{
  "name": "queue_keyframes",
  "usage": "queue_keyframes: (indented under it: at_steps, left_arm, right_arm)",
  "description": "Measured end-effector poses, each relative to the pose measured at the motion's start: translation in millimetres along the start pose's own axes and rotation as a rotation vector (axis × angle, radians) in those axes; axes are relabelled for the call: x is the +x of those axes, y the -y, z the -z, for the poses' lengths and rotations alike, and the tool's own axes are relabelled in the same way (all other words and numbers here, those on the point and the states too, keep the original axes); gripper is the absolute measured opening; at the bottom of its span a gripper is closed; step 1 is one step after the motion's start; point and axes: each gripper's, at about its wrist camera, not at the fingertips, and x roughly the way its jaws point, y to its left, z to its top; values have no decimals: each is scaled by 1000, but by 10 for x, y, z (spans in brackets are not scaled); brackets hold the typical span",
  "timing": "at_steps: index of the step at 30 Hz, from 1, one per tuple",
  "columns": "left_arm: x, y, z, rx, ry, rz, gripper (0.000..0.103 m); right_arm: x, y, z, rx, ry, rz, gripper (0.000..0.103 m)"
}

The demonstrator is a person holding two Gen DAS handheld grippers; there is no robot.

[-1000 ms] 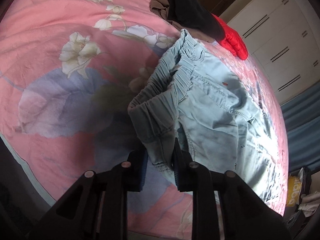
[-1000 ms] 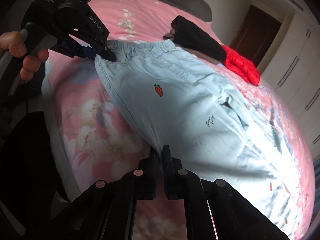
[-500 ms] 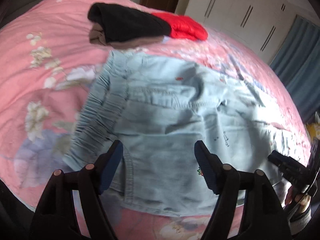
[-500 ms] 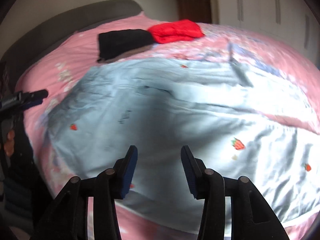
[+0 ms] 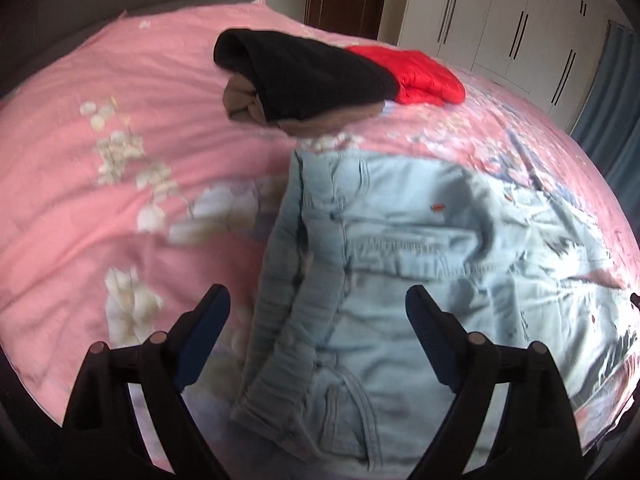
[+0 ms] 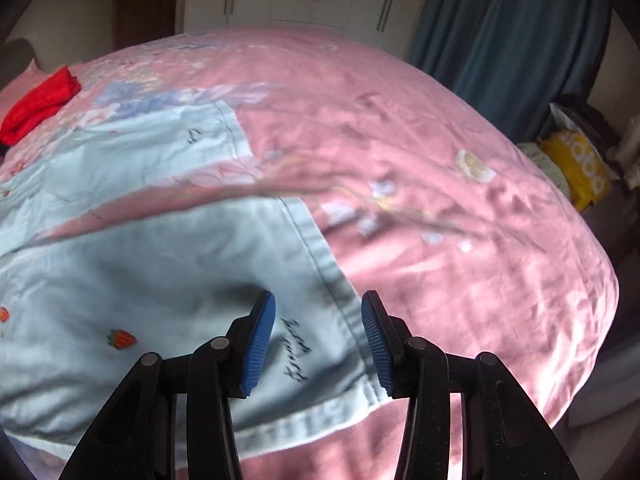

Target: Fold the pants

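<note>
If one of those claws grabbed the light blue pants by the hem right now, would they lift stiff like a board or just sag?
They would probably sag: the pants lie wrinkled and follow the bedspread. The gathered waistband looks thicker, so that end might hang heavier. The right gripper hovers open over a leg hem; one pinch would likely lift only that corner.

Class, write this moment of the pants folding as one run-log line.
left gripper: open over waistband | right gripper: open over leg hem | pants: spread flat on bed, unfolded
</note>
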Motion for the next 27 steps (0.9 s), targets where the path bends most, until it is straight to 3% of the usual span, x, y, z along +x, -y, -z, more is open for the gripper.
queue_keyframes:
  at_steps: [3, 5, 8, 14, 17, 19, 21, 24, 25, 26, 27]
  left_arm:
    - [207, -42, -332, -29, 12, 92, 91]
    - [490, -67, -516, -29, -31, 72, 91]
    - [866, -186, -691, -75, -99, 95, 89]
    - [1323, -298, -880, -125, -163, 212, 89]
    - [1444, -295, -900, -96, -193, 243, 83]
    - [1532, -269, -915, -56, -214, 249, 69]
    - [1624, -256, -913, -25, -254, 252, 32]
    - [1623, -251, -908, -7, -256, 284, 22]
    - [1586, -236, -916, -2, -250, 291, 20]
    - [1542, -236, -922, 0, -239, 296, 18]
    - [1480, -228, -935, 5, -221, 300, 18]
  right_arm:
    - [-130, -627, -411, -101, 96, -263, 55]
    - [-134, -1164, -635, -192, 116, -430, 57]
    - [17, -1996, -921, -366, 95, -584, 58]
    - [359, -3137, -1336, -585, 31, -717, 58]
    - [439, -3578, -1399, -721, 14, -719, 58]
    - [493, -3790, -1376, -803, -14, -728, 58]
    - [618, -3949, -1334, -873, -83, -736, 59]
    - [791, -4078, -1237, -932, -148, -690, 56]
    - [758, -4079, -1206, -937, -144, -688, 49]
    - [680, -4080, -1151, -964, -128, -693, 24]
    - [599, -4090, -1084, -1002, -100, -671, 10]
